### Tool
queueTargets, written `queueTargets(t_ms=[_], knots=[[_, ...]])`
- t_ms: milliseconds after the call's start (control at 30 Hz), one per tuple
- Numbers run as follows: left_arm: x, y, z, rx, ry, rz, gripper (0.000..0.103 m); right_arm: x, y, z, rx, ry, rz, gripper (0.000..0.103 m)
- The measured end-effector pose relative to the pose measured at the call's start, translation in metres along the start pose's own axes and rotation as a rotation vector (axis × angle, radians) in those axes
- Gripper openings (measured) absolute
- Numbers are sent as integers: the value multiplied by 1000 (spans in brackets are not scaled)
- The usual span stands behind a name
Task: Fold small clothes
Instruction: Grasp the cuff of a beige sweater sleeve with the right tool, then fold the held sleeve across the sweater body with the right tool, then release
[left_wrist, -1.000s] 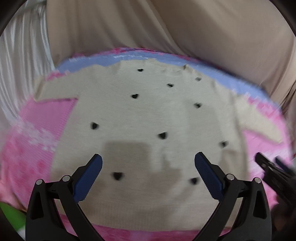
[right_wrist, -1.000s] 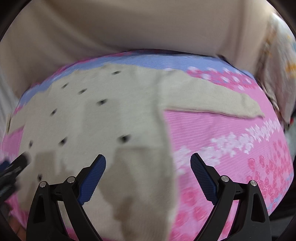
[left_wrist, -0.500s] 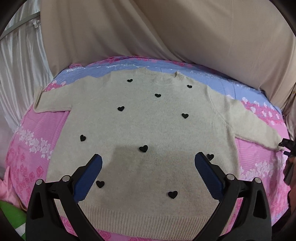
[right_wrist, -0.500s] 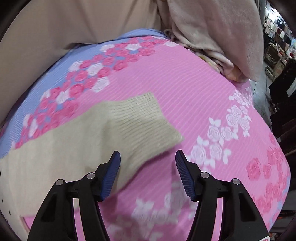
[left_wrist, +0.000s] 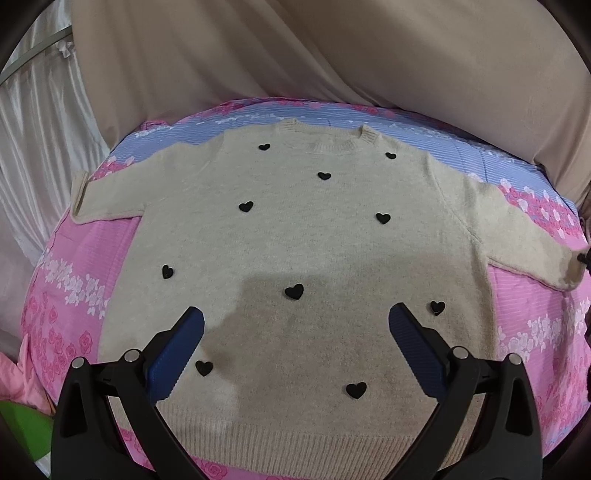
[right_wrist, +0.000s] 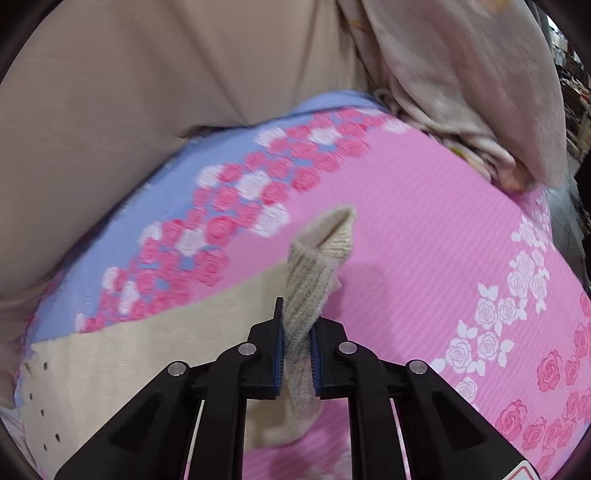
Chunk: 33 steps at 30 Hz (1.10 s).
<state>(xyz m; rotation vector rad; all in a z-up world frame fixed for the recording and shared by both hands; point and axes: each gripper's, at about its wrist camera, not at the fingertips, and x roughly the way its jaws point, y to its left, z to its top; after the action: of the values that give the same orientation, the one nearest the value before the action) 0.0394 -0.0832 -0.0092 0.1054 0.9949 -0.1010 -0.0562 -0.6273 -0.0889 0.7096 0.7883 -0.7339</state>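
Observation:
A beige knit sweater (left_wrist: 295, 240) with small black hearts lies flat, front up, on a pink and blue floral sheet (left_wrist: 74, 295), neck at the far side. My left gripper (left_wrist: 295, 332) is open and empty, hovering over the sweater's lower middle near the hem. My right gripper (right_wrist: 297, 354) is shut on the ribbed cuff (right_wrist: 317, 258) of the sweater's right sleeve, which stands up pinched between the pads. That sleeve end shows at the right edge of the left wrist view (left_wrist: 546, 266).
Beige drapes (left_wrist: 332, 55) hang behind the bed. White satin curtain (left_wrist: 33, 147) stands at the left. A pale folded blanket (right_wrist: 461, 92) lies at the far right corner. A green object (left_wrist: 22, 432) sits at the lower left.
My right gripper closed on the right sleeve cuff, which was lying flat between the open fingers half a second ago. My left gripper stayed open and held its place over the sweater.

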Motion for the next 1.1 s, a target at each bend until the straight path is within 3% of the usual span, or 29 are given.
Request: queueTargets(t_ms=[300,500,633,800,967,1100], knots=[[4,10,3,-24,-3,-66,98,-75,129,-2,-170,-58,260,10],[2,24,3,-51,-21,-75,98,-79,181,-32,-246,-12,307,11],[9,37,-3,-85,-1,-63,98,-84,246,-54,-335,60,434,11],[13,56,2,-140,-11,-59,98,-90,357,-104,-472,177,607,11],[23,81,10,-203,-14,-63,98,-73,449,-172,-611,288,640,11],[42,100,14,-230,19,-74,98,-56,503,-231,-748,384,650,21]])
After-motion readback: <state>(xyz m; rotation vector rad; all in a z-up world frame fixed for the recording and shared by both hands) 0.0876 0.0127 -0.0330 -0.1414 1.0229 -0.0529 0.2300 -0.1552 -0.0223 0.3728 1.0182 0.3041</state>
